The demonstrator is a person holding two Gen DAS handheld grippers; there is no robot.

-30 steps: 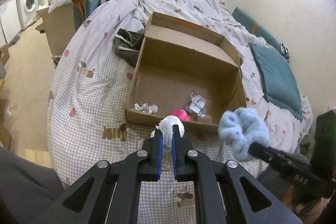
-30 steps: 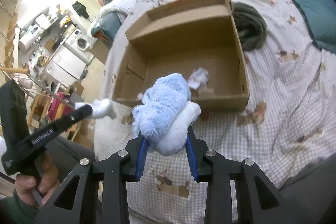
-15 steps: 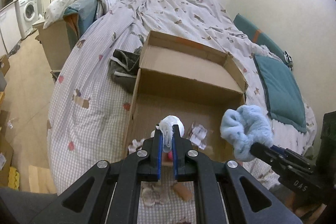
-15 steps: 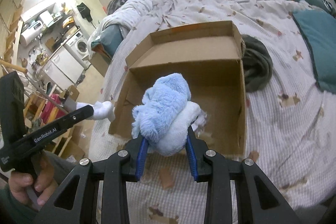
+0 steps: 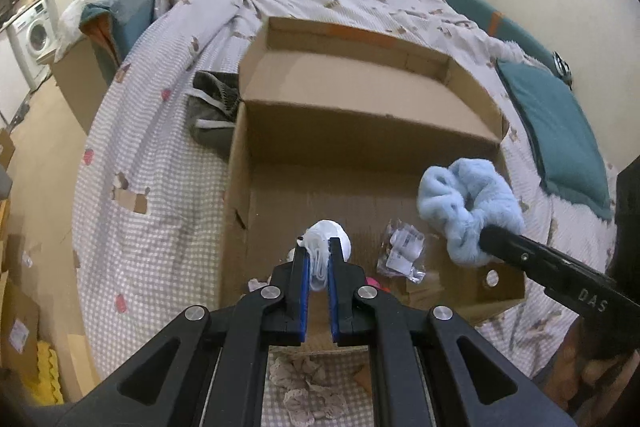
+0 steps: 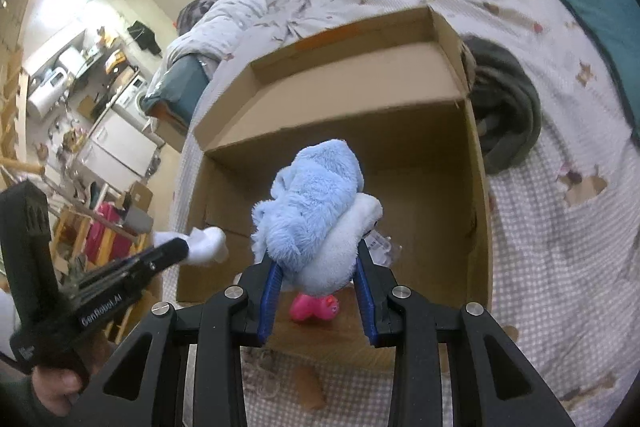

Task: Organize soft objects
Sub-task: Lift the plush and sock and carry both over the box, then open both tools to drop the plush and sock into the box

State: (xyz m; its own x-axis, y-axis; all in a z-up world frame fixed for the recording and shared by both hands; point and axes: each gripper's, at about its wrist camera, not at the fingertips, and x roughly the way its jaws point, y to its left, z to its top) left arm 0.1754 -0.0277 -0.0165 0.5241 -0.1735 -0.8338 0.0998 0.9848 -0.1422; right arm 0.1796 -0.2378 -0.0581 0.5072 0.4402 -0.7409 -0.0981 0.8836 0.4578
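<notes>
My left gripper [image 5: 318, 247] is shut on a small white sock [image 5: 326, 233] and holds it above the front part of an open cardboard box [image 5: 360, 131]. The sock also shows in the right wrist view [image 6: 206, 245]. My right gripper [image 6: 316, 259] is shut on a fluffy light-blue plush [image 6: 316, 211] and holds it over the same box [image 6: 332, 99]. The plush also shows at the right in the left wrist view [image 5: 470, 211]. A pink soft item [image 6: 314, 309] and a clear plastic packet [image 5: 402, 257] lie on the box floor.
The box sits on a bed with a checked cover [image 5: 160, 155]. A dark grey garment [image 5: 212, 107] lies by the box's left wall. A teal pillow [image 5: 556, 131] lies at the right. A crumpled beige cloth [image 5: 308, 387] lies before the box's front wall.
Both grippers have moved forward and now hold their items over the box's inside instead of in front of its front wall. Both stay shut.
</notes>
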